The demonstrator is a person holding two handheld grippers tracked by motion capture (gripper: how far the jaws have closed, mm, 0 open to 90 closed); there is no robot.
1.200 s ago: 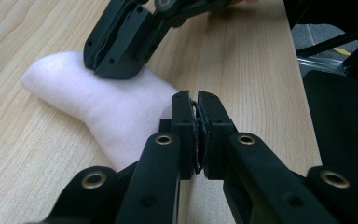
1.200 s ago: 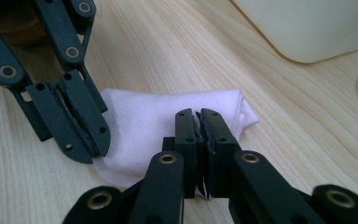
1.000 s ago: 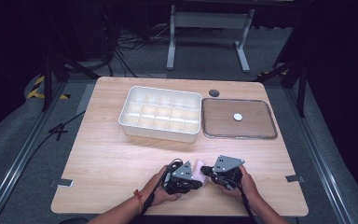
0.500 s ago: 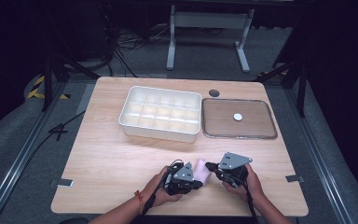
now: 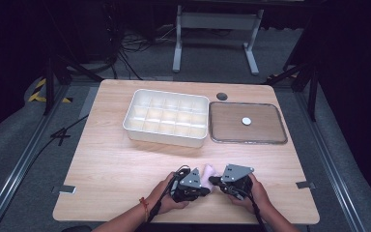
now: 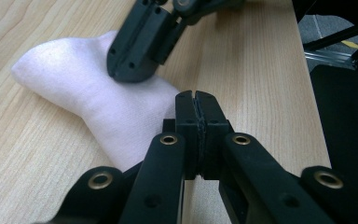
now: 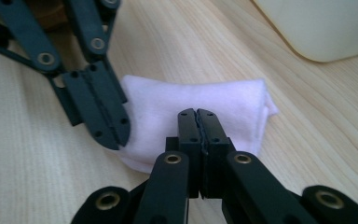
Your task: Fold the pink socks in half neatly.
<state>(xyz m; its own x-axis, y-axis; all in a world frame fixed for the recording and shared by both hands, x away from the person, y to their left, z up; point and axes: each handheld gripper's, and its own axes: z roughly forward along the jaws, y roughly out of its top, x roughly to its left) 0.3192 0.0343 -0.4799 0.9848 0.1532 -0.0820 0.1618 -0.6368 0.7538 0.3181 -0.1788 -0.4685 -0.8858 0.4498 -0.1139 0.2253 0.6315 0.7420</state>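
A small folded white cloth [image 5: 207,170] lies on the wooden table [image 5: 125,164] near its front edge, between my two grippers. My left gripper [image 5: 208,192] points right, its jaws shut and its tip at the cloth's near edge [image 6: 98,98]. My right gripper [image 5: 212,181] points left, jaws shut, with its tip resting on top of the cloth [image 7: 214,100]. In the left gripper view my right gripper [image 6: 133,77] presses down on the fabric. In the right gripper view my left gripper [image 7: 114,140] touches the cloth's left end. I see no fabric pinched between either pair of jaws.
A white compartment box [image 5: 164,139] stands at the table's middle back. Right of it lies a shallow metal-rimmed tray [image 5: 270,141] with a small white disc [image 5: 246,121] in it. A dark round cap [image 5: 221,96] sits behind them. The table's front edge is close behind my hands.
The right gripper has shifted a little over the cloth. The left gripper has stayed where it was.
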